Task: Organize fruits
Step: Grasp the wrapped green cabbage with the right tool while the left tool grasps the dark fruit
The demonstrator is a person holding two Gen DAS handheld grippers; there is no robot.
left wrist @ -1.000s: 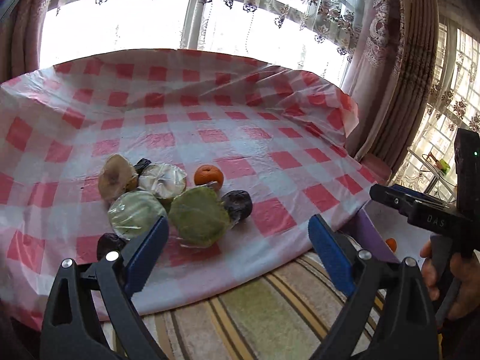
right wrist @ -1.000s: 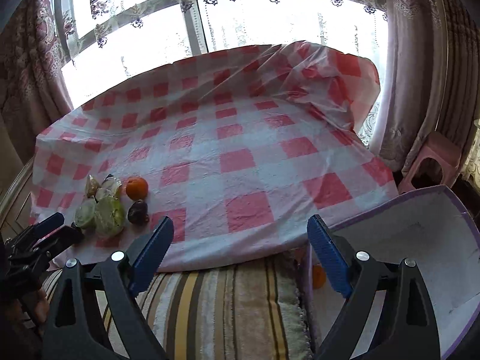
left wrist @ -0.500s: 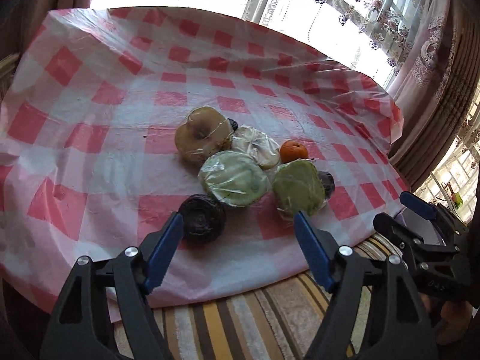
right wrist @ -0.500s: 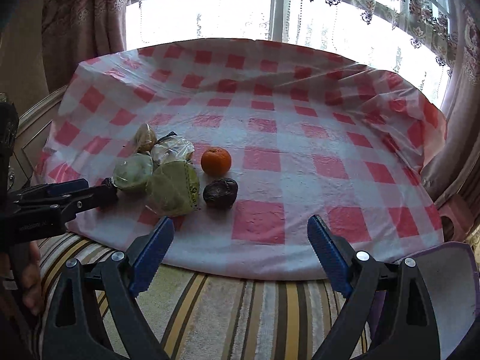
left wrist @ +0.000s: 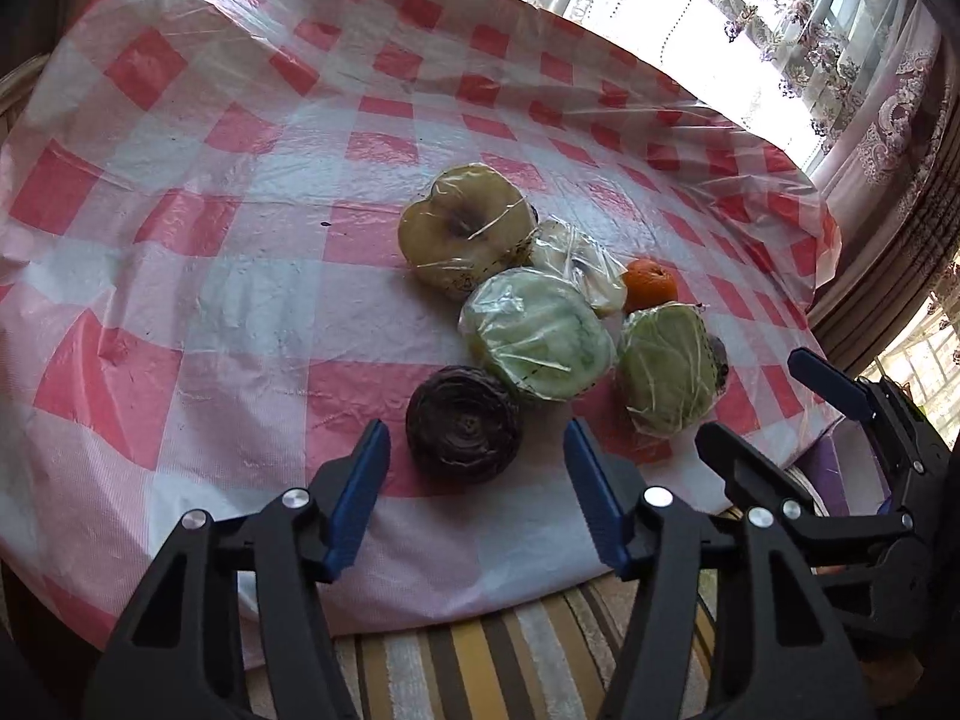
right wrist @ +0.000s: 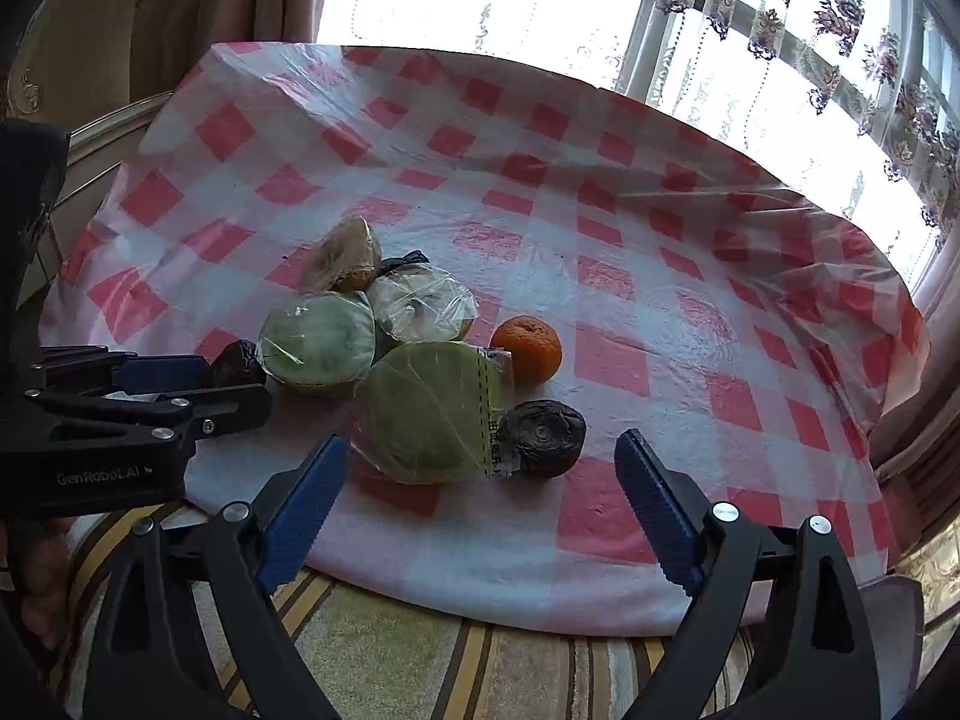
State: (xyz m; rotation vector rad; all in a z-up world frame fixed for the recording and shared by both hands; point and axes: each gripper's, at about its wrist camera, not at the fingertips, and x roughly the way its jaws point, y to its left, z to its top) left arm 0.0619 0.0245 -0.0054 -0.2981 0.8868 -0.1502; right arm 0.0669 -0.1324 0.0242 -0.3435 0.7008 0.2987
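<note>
Sunlit curtains (right wrist: 840, 30) hang behind a table draped in a red-and-white checked cloth (left wrist: 210, 276), with a striped rug (right wrist: 420, 666) on the floor at its near edge.

Nearest in the left wrist view, the left gripper (left wrist: 477, 474) hangs over the cloth's near edge with its blue pads spread wide and nothing between them. Just beyond its tips sits a dark wrinkled fruit (left wrist: 463, 423), lying in line with the gap but apart from both pads. Behind it is a round green fruit in plastic wrap (left wrist: 537, 343), touching the dark one, and to the right a second wrapped green fruit (left wrist: 667, 369). Farther back lie a wrapped pale half fruit (left wrist: 462, 229), a wrapped whitish fruit (left wrist: 579, 264) and a small orange (left wrist: 648, 284), all bunched in one cluster.

From the right wrist view, the right gripper (right wrist: 483, 486) is also spread wide and holds nothing, poised at the table's near edge. Right before it lie the wrapped green fruit (right wrist: 429, 413) and another dark wrinkled fruit (right wrist: 543, 437), touching each other, with the orange (right wrist: 527, 349) just behind them. The left gripper (right wrist: 198, 384) shows at the left side, its tips beside the first dark fruit (right wrist: 237, 363).
</note>
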